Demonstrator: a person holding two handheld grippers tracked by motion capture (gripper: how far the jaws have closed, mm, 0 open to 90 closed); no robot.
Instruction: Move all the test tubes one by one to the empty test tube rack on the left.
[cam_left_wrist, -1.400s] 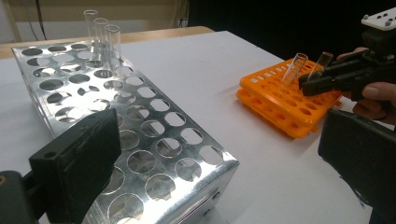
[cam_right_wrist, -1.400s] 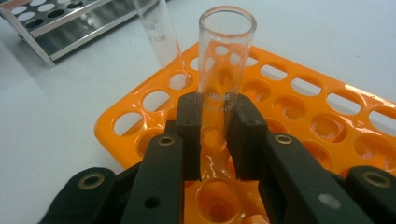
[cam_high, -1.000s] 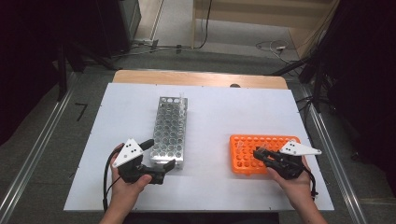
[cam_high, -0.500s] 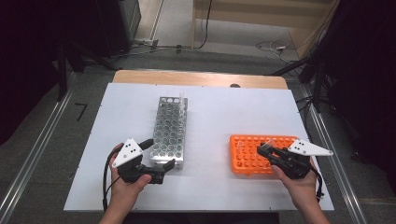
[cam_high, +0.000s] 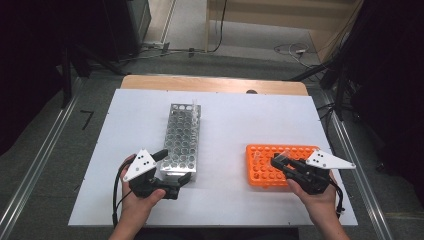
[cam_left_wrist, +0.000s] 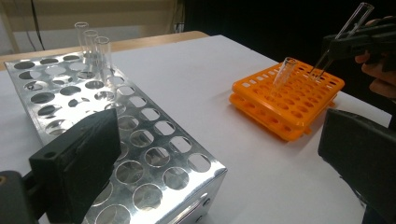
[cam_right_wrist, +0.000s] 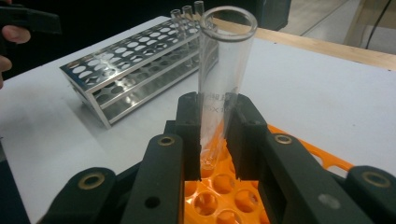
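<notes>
My right gripper (cam_high: 276, 161) is shut on a clear glass test tube (cam_right_wrist: 224, 70), held upright with its bottom end just above the holes of the orange rack (cam_high: 260, 170). Another tube (cam_left_wrist: 282, 77) leans in that orange rack (cam_left_wrist: 289, 102). To the left, a long metal rack (cam_high: 182, 140) carries three tubes (cam_left_wrist: 91, 42) at its far end. My left gripper (cam_high: 172, 166) stands wide open at the metal rack's near end, one jaw over its holes, the other off to the side.
Racks and grippers are on a white tabletop (cam_high: 225, 125). A wooden edge (cam_high: 210, 84) runs along its far side. Beyond the table lie cables on the floor and dark equipment.
My right gripper has risen a little with the tube, drawing it up from the orange rack. The left gripper has stayed in place.
</notes>
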